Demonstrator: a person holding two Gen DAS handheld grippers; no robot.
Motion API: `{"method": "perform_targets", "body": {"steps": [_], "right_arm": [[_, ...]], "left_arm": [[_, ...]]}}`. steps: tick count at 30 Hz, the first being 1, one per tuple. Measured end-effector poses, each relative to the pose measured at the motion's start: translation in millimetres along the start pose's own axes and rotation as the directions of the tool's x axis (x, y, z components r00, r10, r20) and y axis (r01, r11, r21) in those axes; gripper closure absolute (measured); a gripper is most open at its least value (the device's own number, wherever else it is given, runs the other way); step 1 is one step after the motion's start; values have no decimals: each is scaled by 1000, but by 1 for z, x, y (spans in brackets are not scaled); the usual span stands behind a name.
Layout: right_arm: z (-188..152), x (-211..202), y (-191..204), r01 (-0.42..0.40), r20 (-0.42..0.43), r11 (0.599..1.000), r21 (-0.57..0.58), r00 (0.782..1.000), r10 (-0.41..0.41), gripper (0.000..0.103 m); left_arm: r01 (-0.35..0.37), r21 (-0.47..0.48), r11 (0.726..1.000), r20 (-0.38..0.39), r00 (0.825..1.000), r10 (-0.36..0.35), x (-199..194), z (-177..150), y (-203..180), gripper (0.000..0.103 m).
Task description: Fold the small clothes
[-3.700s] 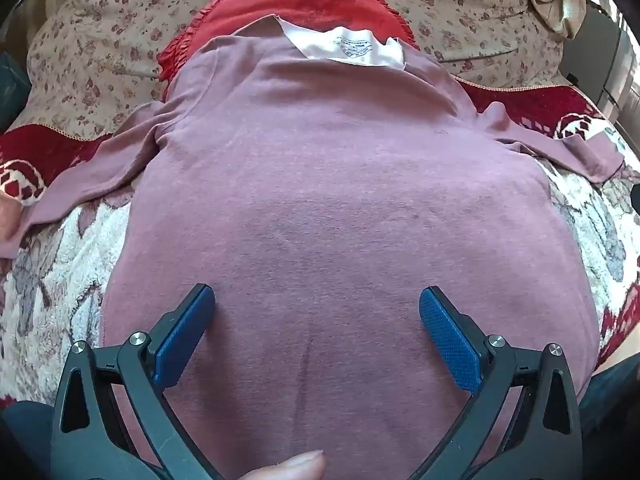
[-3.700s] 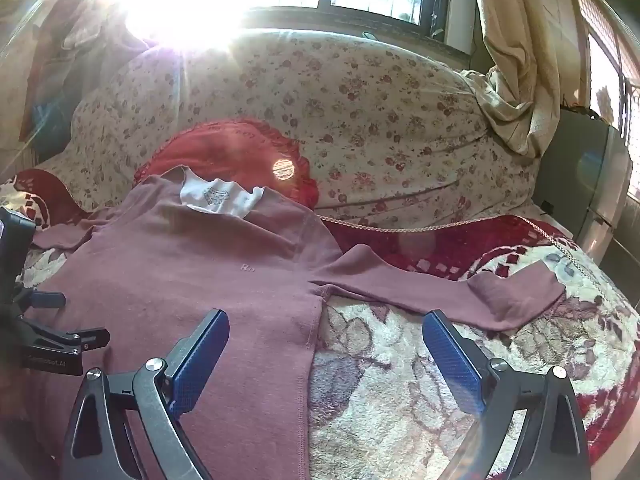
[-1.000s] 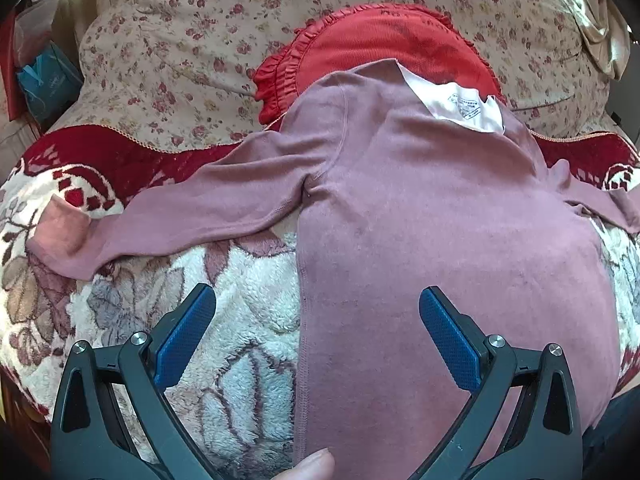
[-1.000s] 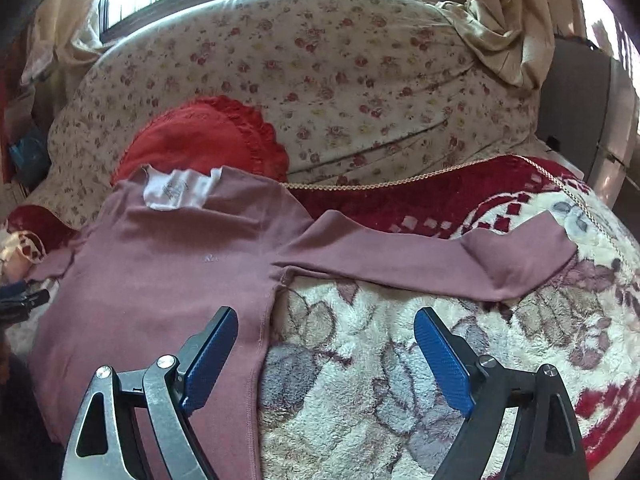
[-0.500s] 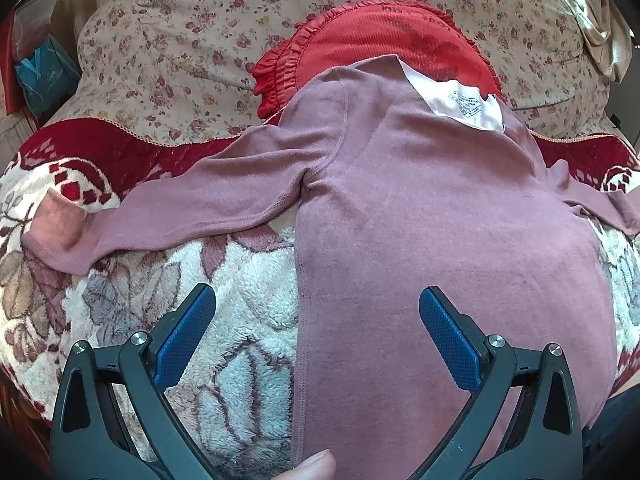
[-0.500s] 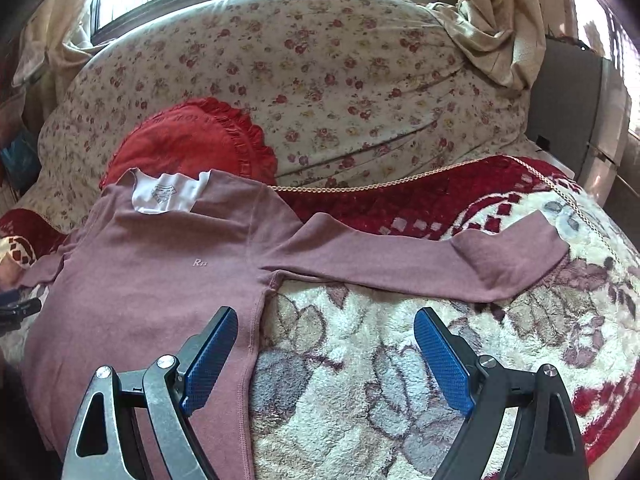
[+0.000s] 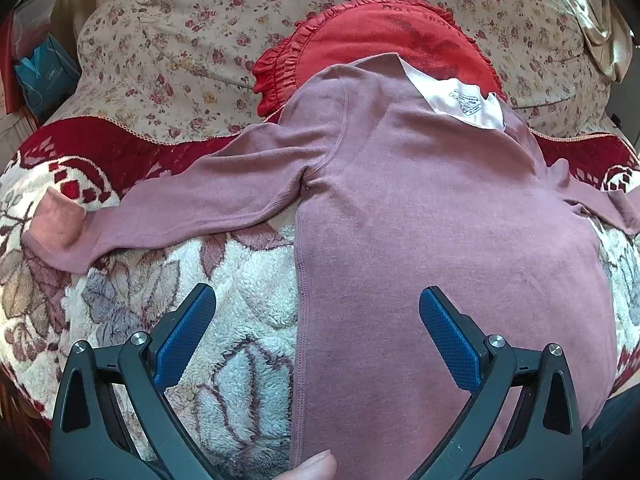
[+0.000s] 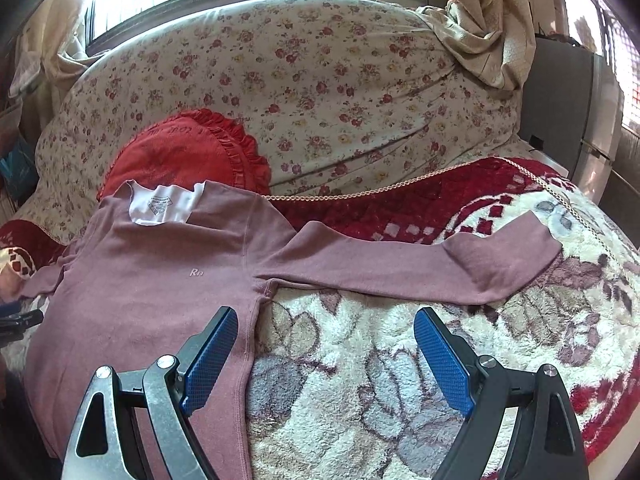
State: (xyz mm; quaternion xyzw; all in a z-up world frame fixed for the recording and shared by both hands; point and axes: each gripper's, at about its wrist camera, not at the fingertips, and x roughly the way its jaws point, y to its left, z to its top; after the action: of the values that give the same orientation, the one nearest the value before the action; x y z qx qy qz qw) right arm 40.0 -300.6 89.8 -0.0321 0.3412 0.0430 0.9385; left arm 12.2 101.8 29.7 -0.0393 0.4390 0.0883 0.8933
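A mauve long-sleeved shirt (image 7: 420, 220) lies flat, front up, on a fleecy floral blanket (image 7: 224, 280), with both sleeves spread out. Its white neck lining shows at the collar (image 7: 460, 100). My left gripper (image 7: 316, 320) is open and empty, above the shirt's left side seam near the hem. The left sleeve (image 7: 180, 208) stretches to the left. In the right wrist view the shirt (image 8: 152, 280) lies left of centre and its right sleeve (image 8: 420, 264) stretches right. My right gripper (image 8: 324, 344) is open and empty, above the blanket just below the right armpit.
A red frilled cushion (image 8: 188, 156) lies under the collar against the floral sofa back (image 8: 340, 80). A beige curtain (image 8: 480, 20) hangs at the right. A grey cabinet (image 8: 572, 112) stands beside the sofa. A teal bag (image 7: 44, 76) sits at the far left.
Both grippers have stayed open. The left one has drifted slightly right and closer along the side seam. The right one has moved closer to the shirt's right armpit.
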Motion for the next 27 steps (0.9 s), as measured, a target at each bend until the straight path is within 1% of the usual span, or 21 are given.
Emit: {"method": "perform_targets", "body": {"steps": [27], "right_arm": [[0, -2, -1, 10, 4, 1000, 1, 1000, -10, 15]], "left_arm": [[1, 1, 1000, 0, 1000, -1, 1, 0, 0, 1]]}}
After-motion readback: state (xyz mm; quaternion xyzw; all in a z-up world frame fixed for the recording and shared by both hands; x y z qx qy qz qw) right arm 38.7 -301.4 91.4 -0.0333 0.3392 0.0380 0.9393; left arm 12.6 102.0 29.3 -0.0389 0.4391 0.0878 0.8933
